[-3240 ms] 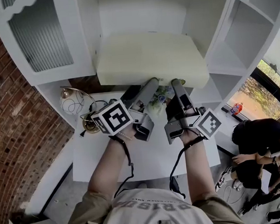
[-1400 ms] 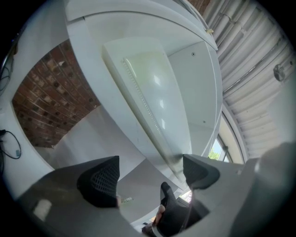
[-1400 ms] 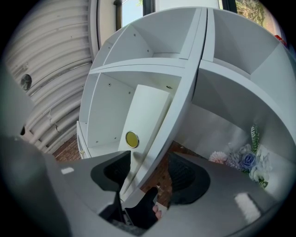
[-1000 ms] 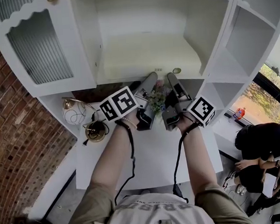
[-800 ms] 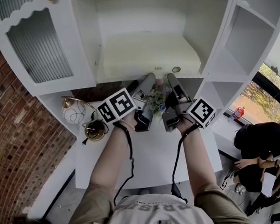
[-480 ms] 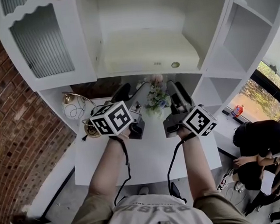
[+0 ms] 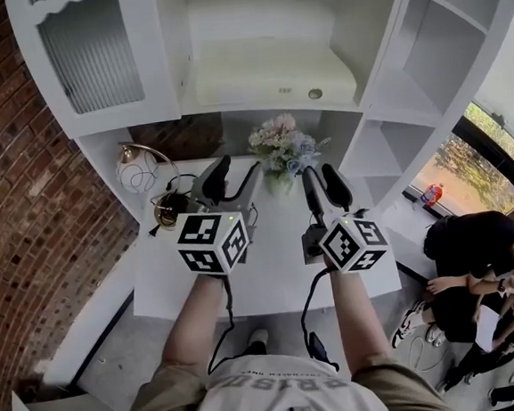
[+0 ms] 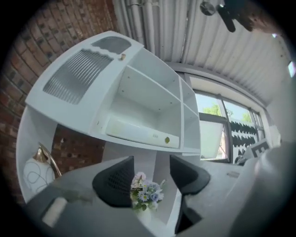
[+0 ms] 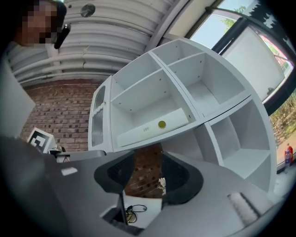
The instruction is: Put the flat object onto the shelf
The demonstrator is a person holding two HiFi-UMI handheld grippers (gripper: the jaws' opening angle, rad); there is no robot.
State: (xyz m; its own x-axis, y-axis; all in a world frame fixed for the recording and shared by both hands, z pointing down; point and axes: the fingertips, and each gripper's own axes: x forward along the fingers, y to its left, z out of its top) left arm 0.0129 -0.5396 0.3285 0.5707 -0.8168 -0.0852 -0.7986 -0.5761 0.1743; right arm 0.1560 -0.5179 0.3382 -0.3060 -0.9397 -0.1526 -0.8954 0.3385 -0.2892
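Flat object (image 7: pixel 272 72) rests on shelf (image 7: pixel 249 8), above and beyond both jaws; left gripper (image 7: pixel 234 177) and right gripper (image 7: pixel 322 185) empty, jaws apart, just closing partway: placement judged done

Home-style room set inside hall: white cupboard (image 7: pixel 159 56) with open shelves, brick wall (image 7: pixel 13 177), flower vase (image 7: pixel 281 149) and gold ornament (image 7: pixel 138 170) on white bench (image 7: pixel 271 266), corrugated metal ceiling (image 8: pixel 185 32), big window (image 8: pixel 222 115) with trees outside

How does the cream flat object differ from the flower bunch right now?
The flat object lies flat on the cabinet shelf; the flower bunch stands upright on the table below. The flat object is plain cream, wide and low; the flower bunch is smaller and multicoloured. Both rest on white furniture.
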